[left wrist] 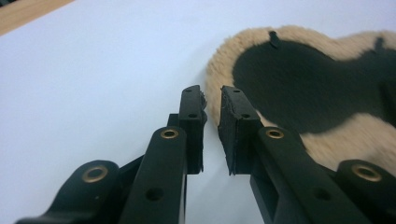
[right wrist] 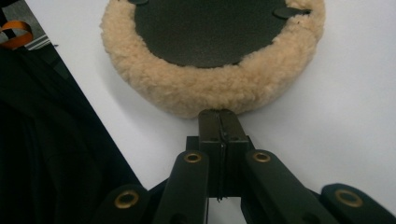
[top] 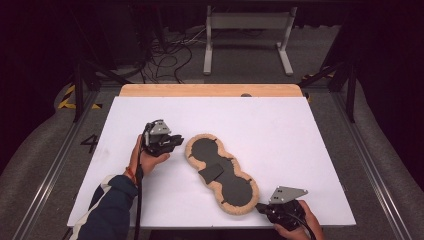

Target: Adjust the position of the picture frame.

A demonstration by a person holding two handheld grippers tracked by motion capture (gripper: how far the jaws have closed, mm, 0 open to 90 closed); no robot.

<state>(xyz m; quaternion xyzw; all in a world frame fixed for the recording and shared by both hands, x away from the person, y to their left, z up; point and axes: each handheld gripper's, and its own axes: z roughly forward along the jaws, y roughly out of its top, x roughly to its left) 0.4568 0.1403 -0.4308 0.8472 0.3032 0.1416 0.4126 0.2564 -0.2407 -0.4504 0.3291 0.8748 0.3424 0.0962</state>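
Fleece pad [top: 222,172], peanut-shaped, dark centre, tan fluffy rim, flat on white table [top: 280,130]. Lies diagonally between the two tongs. Small dark flap at the waist, tilted up a bit.

Left gripper [top: 176,141] just beside the pad's upper lobe, tips pointing at the rim, near it but contact not clear from the high view. In left gripper view [left wrist: 211,109] jaws slightly apart, narrow gap, nothing between them; fleece rim [left wrist: 219,70] right ahead and to the right of the tips, right jaw tip at the fluff edge. Bare white table [left wrist: 93,93] to the left of the jaws, strip of wood edge [left wrist: 28,14] far off at top left.

Right gripper [top: 261,206] at the pad's lower lobe, near the table's front edge. In right gripper view [right wrist: 219,123] jaws pressed together, no visible gap, tips butting against the fleece rim [right wrist: 205,88]; whether a tuft is pinched between them cannot be told. Dark centre [right wrist: 205,32] beyond the rim. Dark cloth to the left of the jaws, past the table edge.

Left hand [top: 147,157] wrapped on the left gripper, dark sleeve with white stripe behind it. Right hand [top: 300,222] on the right gripper at the bottom edge. Grey plate [top: 289,193] on top of the right gripper.

Beyond the table: wooden strip [top: 210,90] at the far edge, cables and a white frame on the floor.
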